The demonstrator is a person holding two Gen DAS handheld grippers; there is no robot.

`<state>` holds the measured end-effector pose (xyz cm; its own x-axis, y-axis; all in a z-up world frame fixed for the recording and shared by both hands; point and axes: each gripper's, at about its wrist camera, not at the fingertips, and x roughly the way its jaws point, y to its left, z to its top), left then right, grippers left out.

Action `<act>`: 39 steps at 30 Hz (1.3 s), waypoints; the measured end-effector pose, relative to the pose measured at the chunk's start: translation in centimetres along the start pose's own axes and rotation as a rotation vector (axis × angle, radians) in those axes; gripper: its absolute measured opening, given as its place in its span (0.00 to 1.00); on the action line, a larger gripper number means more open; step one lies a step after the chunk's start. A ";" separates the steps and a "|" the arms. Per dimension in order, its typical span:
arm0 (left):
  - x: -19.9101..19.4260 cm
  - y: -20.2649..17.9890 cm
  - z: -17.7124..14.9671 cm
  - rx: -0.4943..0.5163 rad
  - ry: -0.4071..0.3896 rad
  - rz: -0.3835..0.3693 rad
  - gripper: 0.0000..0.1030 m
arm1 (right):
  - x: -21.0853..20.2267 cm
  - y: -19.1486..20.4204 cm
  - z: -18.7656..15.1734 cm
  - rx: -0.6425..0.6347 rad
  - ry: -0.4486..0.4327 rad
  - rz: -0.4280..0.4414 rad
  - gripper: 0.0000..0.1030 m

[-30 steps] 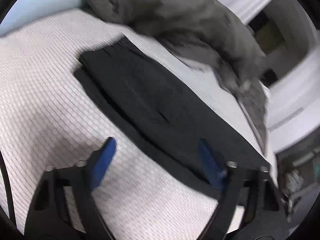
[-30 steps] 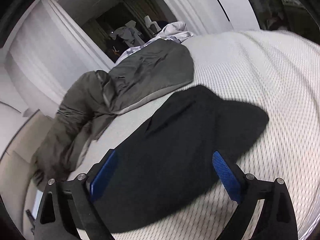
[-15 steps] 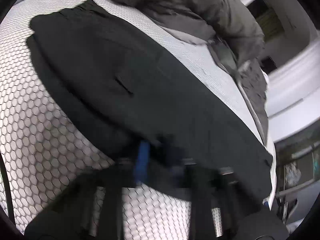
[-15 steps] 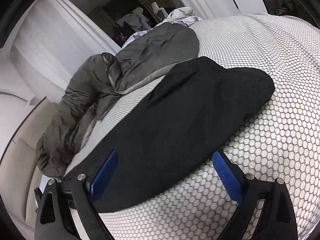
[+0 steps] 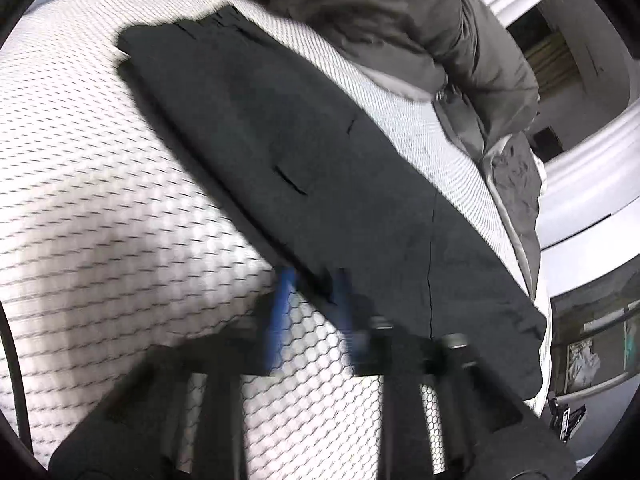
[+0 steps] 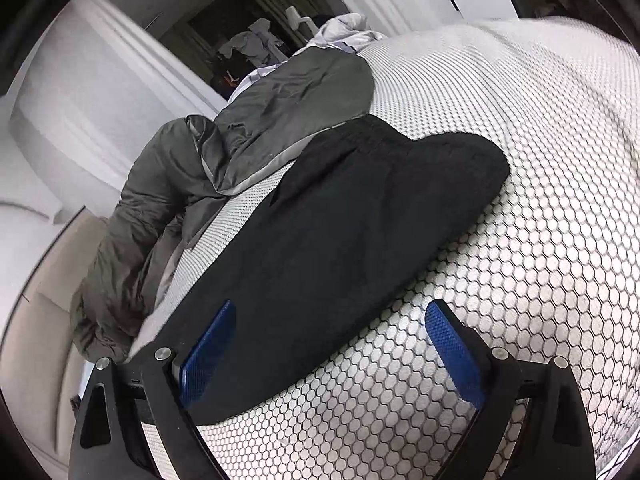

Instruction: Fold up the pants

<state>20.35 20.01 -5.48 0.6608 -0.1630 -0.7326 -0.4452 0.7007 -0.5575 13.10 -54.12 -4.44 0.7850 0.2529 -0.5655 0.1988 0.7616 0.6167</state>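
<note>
Lying black pants (image 5: 320, 168) on mattress (image 5: 100, 200), left gripper (image 5: 312, 300) opening at hem, right gripper (image 6: 324, 344) spread astride edge.

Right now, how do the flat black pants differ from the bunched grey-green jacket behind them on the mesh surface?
The black pants lie flat and smooth; the grey-green jacket is heaped and wrinkled. The pants are plain matte black; the jacket shows a paler lining at its edge. The pants reach between the right gripper's open blue pads; the jacket lies farther off. Both rest on the white honeycomb mesh.
</note>
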 end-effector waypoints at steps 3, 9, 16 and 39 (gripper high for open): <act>-0.6 1.4 0.2 -0.035 -0.020 -0.012 0.62 | 0.1 -1.3 0.4 0.061 0.018 0.024 0.94; 2.6 2.3 2.4 -0.072 -0.040 -0.034 0.48 | 3.0 -2.6 1.0 0.122 0.093 0.093 0.93; 4.4 2.8 3.9 -0.118 -0.103 -0.049 0.01 | 6.1 -2.8 2.3 0.173 0.043 0.053 0.14; -11.4 12.0 -7.4 -0.077 -0.143 0.032 0.19 | -6.4 -5.3 -6.8 0.084 0.148 0.142 0.29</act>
<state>3.01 25.16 -6.68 0.7226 -0.0369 -0.6903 -0.5086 0.6478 -0.5671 2.98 -55.74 -7.83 0.7151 0.4435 -0.5403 0.1459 0.6612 0.7359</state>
